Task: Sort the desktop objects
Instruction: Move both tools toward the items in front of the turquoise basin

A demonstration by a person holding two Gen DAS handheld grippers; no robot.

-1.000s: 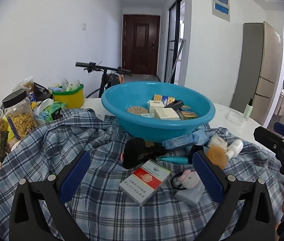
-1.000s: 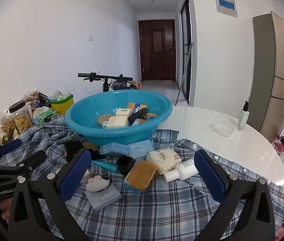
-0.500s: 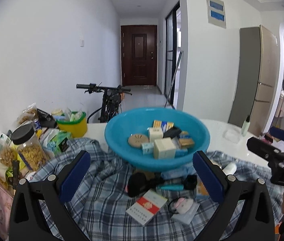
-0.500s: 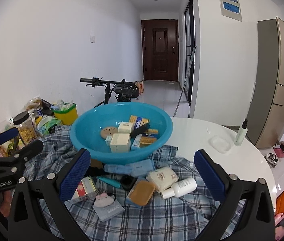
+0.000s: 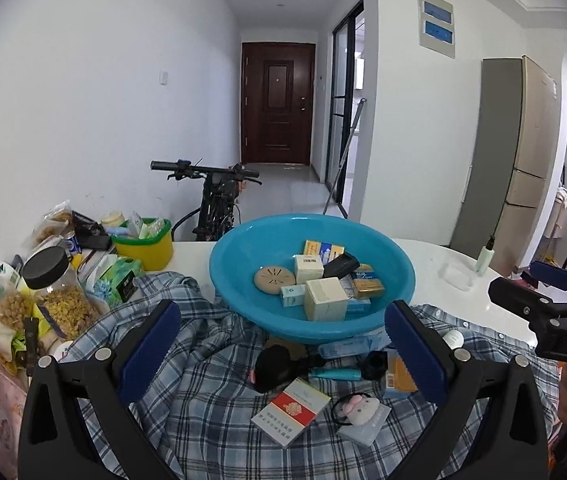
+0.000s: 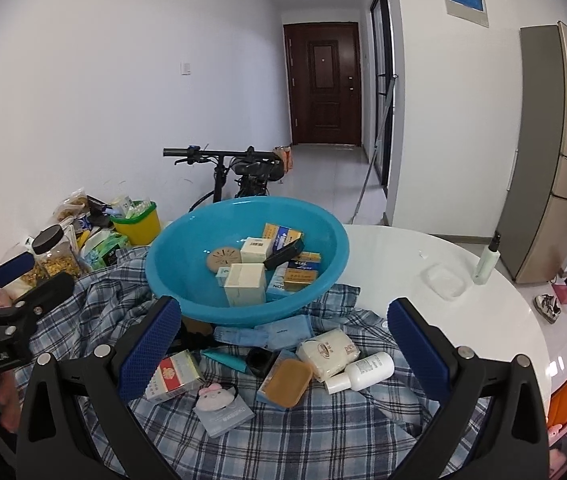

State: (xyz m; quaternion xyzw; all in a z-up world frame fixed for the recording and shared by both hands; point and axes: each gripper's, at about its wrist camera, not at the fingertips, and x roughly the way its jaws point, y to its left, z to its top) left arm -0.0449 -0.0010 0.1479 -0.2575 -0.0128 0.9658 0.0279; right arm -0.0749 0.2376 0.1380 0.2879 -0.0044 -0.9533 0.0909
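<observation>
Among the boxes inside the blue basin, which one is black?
The slim black box is the one. It lies slanted in the blue basin, leaning on the other boxes behind the big cream carton. Every other box there is cream, white, blue or yellow.

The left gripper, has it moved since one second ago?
Yes. The left gripper has risen and drawn back: against the blue basin, the cigarette pack now sits lower and smaller, and more of the basin's inside shows.

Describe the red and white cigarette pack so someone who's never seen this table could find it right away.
Start at the big blue basin on the plaid shirt. In front of it, on its left, lies the cigarette pack, flat beside a pink plush hair tie. It is the only box with a red band across white.
</observation>
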